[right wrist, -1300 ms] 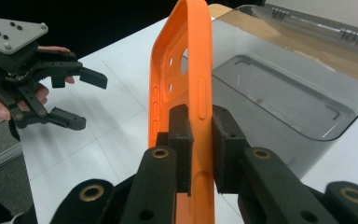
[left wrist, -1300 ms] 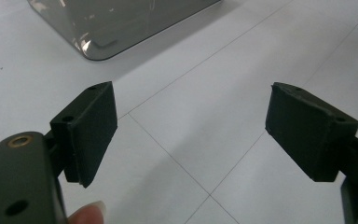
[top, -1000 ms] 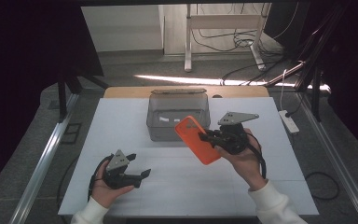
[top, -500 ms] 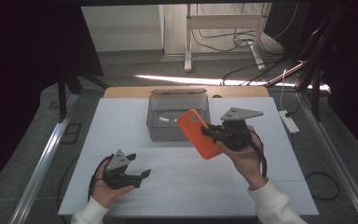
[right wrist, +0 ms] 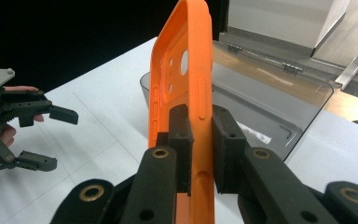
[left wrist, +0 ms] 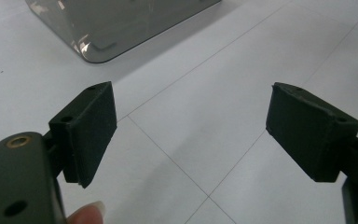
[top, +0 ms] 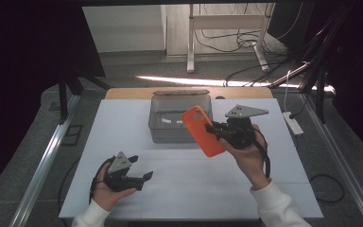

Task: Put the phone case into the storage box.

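My right gripper pinches a bright orange phone case, camera cutouts visible; left gripper jaws spread.

This looks like a lab or test room set up for recording. A white table stands inside a frame of metal rails. Beyond the table, loose cables trail over a bare grey floor by a white desk frame. Right of the table lies a power strip. Dark curtains flank the table.

Phone case before box, on table.
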The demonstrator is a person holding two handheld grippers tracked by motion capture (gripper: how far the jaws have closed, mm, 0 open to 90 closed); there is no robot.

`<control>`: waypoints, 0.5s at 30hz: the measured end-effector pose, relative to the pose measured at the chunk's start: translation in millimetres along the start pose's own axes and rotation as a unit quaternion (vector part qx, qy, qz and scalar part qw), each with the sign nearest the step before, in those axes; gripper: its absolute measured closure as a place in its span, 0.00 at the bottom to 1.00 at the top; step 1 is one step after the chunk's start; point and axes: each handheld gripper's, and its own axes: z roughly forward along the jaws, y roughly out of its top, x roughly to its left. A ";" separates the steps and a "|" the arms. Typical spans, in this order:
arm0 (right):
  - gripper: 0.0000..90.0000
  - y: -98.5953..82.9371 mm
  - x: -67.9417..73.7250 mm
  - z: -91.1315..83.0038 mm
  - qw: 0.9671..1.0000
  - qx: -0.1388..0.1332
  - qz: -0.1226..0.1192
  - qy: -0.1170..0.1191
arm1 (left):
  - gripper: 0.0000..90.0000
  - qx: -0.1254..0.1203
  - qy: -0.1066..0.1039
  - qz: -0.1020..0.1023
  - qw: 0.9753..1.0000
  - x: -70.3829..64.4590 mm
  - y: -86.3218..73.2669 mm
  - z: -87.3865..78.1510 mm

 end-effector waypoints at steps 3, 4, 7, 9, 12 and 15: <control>0.89 1.1 -1.3 -0.4 1.000 -0.001 0.003 -0.003 | 0.19 0.000 0.000 0.000 1.000 0.1 0.1 0.0; 0.89 1.5 -1.8 -0.6 1.000 -0.001 0.004 -0.005 | 0.19 0.000 0.000 0.000 1.000 0.1 0.1 0.0; 0.89 2.7 -3.1 -0.7 1.000 -0.003 0.006 -0.006 | 0.19 0.000 0.000 0.000 1.000 -0.1 0.2 0.0; 0.89 3.8 -4.0 -0.7 1.000 -0.003 0.006 -0.006 | 0.19 0.000 0.000 0.000 1.000 -0.1 0.1 -0.2; 0.89 5.4 -5.6 -1.2 1.000 -0.006 0.008 -0.009 | 0.19 0.000 0.001 -0.001 1.000 0.5 0.2 -0.5; 0.89 6.5 -7.6 -1.4 1.000 -0.009 0.011 -0.010 | 0.19 0.000 0.001 -0.001 1.000 0.6 0.2 -0.6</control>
